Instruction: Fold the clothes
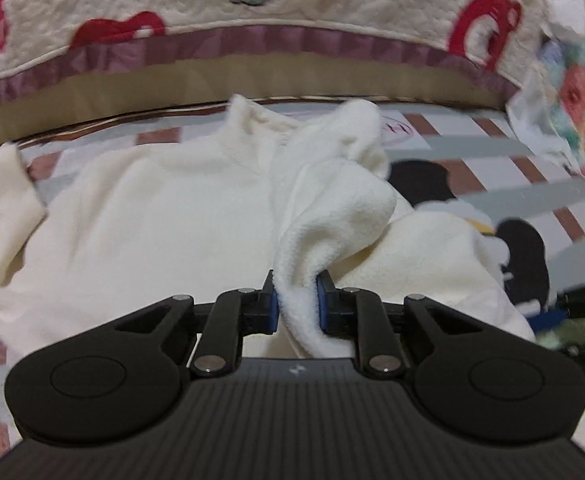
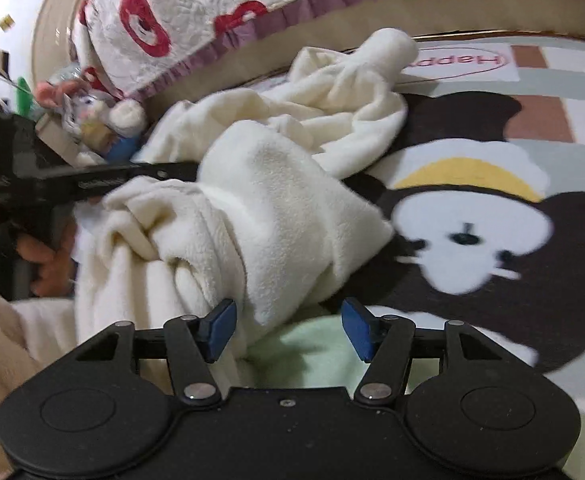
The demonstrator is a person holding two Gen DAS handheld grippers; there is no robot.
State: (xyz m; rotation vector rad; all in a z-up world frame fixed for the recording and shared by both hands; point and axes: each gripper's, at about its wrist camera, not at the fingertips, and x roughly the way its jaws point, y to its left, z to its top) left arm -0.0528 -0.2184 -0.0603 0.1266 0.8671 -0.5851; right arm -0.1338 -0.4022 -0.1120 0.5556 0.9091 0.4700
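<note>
A cream fleece garment (image 1: pixel 160 216) lies spread on a patterned mat. My left gripper (image 1: pixel 297 300) is shut on a fold of the garment, which rises in a ridge away from the jaws. In the right wrist view the same garment (image 2: pixel 260 200) is bunched up. My right gripper (image 2: pixel 288 330) is open, its blue pads (image 2: pixel 220 326) apart, with a corner of the fleece hanging between them and not clamped. The left gripper's black body (image 2: pixel 92 184) and the hand holding it show at the left.
The mat (image 2: pixel 492 220) has a black and white cartoon face and striped edges. A bed with a quilt (image 1: pixel 292 12) and pink trim runs along the far side. Small toys (image 2: pixel 92 112) lie at the left. A floral cloth (image 1: pixel 584 92) hangs at the right.
</note>
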